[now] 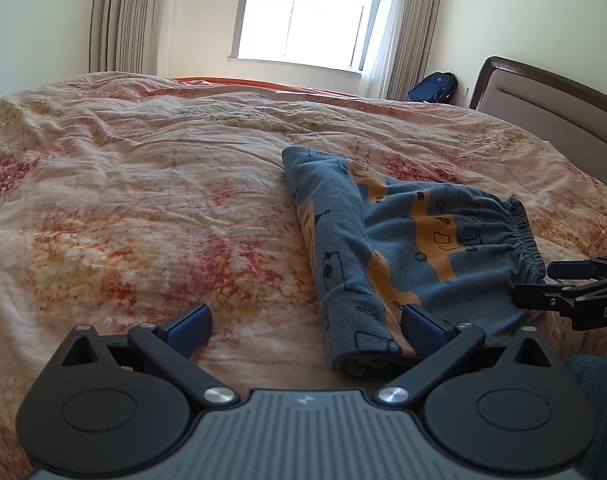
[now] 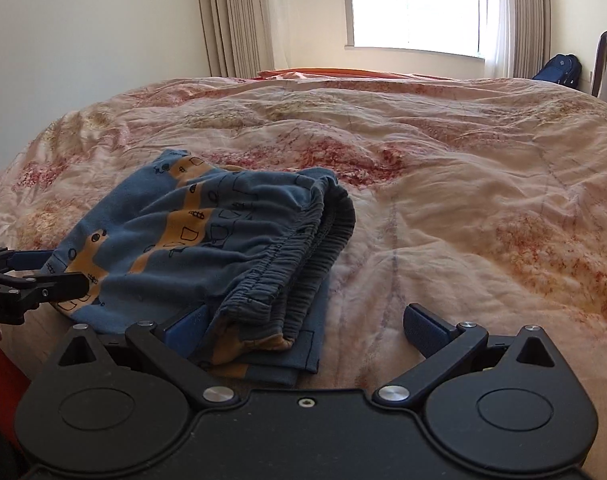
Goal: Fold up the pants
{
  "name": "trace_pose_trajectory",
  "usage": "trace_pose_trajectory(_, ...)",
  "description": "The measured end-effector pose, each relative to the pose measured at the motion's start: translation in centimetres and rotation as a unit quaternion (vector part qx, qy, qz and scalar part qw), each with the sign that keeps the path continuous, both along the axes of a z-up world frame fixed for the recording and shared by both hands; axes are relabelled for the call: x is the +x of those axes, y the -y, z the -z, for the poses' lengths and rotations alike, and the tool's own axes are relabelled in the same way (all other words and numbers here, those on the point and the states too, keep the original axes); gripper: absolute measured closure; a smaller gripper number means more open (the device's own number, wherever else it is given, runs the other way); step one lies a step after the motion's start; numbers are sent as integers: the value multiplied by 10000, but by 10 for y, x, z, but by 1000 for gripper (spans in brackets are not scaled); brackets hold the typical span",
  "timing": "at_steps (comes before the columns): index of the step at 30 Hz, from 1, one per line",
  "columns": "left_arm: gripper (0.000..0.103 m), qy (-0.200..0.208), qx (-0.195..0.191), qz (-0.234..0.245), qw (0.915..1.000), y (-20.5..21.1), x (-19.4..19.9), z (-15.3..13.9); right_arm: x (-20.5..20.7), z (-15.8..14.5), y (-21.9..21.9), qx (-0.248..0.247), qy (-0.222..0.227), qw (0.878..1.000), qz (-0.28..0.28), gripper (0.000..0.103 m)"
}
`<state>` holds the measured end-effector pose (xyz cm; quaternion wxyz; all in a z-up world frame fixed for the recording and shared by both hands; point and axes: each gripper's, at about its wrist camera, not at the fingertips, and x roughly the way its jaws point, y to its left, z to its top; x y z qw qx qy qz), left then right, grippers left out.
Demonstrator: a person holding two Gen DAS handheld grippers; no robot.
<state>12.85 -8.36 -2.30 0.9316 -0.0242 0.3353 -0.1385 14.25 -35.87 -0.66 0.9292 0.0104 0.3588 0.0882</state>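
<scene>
Blue pants (image 1: 403, 248) with orange bands and small drawings lie folded in a compact bundle on the bed. In the left wrist view my left gripper (image 1: 307, 326) is open, and the bundle's near rolled end rests just inside its right finger. The right gripper (image 1: 543, 282) shows at the right edge, next to the elastic waistband (image 1: 523, 236). In the right wrist view the pants (image 2: 207, 232) fill the left middle. My right gripper (image 2: 305, 326) stands open there, with the waistband (image 2: 303, 248) corner lying against its left finger. The left gripper (image 2: 59, 270) shows at the left edge by the bundle's side.
A wrinkled floral quilt (image 1: 143, 200) covers the whole bed. A padded headboard (image 1: 543, 96) rises at the right, with a dark backpack (image 1: 433, 86) on the floor beyond it. A window (image 1: 303, 12) with curtains is at the back. A person's trouser leg (image 1: 599, 400) is at the lower right.
</scene>
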Motion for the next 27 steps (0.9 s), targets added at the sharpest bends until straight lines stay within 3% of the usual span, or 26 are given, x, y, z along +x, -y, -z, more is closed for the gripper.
trace_pose_trajectory(12,1,-62,-119,-32,9999,-7,-6,-6,-9,-2,-9,-296,98,9995,89,0)
trace_pose_trajectory(20,0,48,-464,88,9989,-11,0,-23,-4,-19,3,864,378,9953,-210,0)
trace_pose_trajectory(24,0,29,-669,322,9972,-6,19,-27,19,-24,9,1142,326,9929,-80,0)
trace_pose_trajectory(27,0,32,-611,293,9977,-1,34,-26,39,-20,14,1246,158,9921,18,0)
